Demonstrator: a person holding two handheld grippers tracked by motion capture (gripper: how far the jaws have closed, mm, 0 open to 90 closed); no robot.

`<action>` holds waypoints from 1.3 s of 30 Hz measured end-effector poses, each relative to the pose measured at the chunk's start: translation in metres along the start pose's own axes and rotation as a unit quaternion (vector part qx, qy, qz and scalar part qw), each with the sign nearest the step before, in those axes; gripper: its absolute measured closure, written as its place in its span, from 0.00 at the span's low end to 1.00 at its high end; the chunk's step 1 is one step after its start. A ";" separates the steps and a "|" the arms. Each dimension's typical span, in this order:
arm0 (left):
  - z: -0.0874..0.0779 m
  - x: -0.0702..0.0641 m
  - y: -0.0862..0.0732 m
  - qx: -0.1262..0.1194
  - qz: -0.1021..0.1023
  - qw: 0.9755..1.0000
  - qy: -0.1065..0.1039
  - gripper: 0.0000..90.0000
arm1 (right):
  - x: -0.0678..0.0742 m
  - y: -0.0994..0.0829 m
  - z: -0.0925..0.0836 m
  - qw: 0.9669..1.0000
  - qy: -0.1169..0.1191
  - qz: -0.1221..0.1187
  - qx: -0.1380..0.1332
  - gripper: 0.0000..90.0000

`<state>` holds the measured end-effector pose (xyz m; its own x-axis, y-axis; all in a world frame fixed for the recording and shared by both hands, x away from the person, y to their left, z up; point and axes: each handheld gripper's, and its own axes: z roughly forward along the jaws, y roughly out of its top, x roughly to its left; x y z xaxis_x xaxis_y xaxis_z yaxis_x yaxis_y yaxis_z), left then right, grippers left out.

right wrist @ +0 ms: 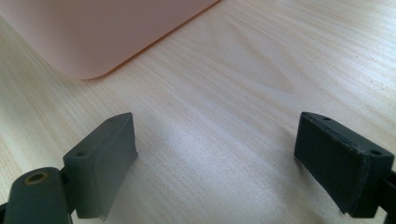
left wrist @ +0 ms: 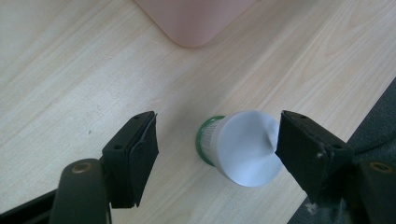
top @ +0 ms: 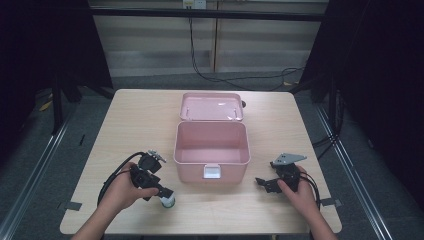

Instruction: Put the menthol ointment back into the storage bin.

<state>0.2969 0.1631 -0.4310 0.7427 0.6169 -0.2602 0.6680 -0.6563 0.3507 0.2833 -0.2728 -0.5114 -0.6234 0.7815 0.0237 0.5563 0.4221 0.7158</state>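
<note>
Black jaws of my left hand-held gripper [left wrist: 217,149] rise closest to the lens in the left gripper view, standing wide apart around a small white cup with a green rim [left wrist: 243,147]. Its far-side jaw pad seems to touch the cup's wall, where the wall is dented; the other pad is well clear, so I read this as open, not gripping. From the high view I get what that close shot lacks: the cup [top: 167,201] stands on the wooden surface [top: 130,120] just beside the front left corner of the pink box [top: 211,150], whose lid lies thrown back. My right hand-held gripper [right wrist: 224,158] has its jaws spread wide over bare wood, holding nothing, with the box corner beyond; the high view places it [top: 261,182] right of the box.
</note>
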 end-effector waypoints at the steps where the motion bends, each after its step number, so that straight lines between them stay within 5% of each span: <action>1: 0.001 0.000 0.000 -0.001 -0.002 1.000 -0.003 0.32 | 0.000 0.000 0.000 1.000 0.000 0.000 0.000 0.13; 16: 0.011 -0.006 -0.003 0.010 0.007 1.000 -0.006 0.32 | 0.000 0.000 0.000 1.000 0.000 0.000 0.000 0.13; 21: 0.010 -0.006 -0.004 0.013 -0.002 0.999 -0.030 0.51 | 0.000 0.000 0.000 1.000 0.000 0.000 0.000 0.13; 31: 0.008 -0.008 0.000 0.025 -0.001 1.000 -0.008 0.55 | 0.000 0.000 0.000 1.000 0.001 -0.001 -0.002 0.13; 39: 0.007 0.002 0.000 0.018 -0.014 1.000 -0.015 0.55 | 0.000 0.000 0.000 1.000 0.000 -0.001 -0.001 0.13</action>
<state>0.2987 0.1610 -0.4376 0.7238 0.6230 -0.2966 0.6900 -0.6542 0.3096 0.2837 -0.2727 -0.5116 -0.6244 0.7808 0.0224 0.5540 0.4225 0.7173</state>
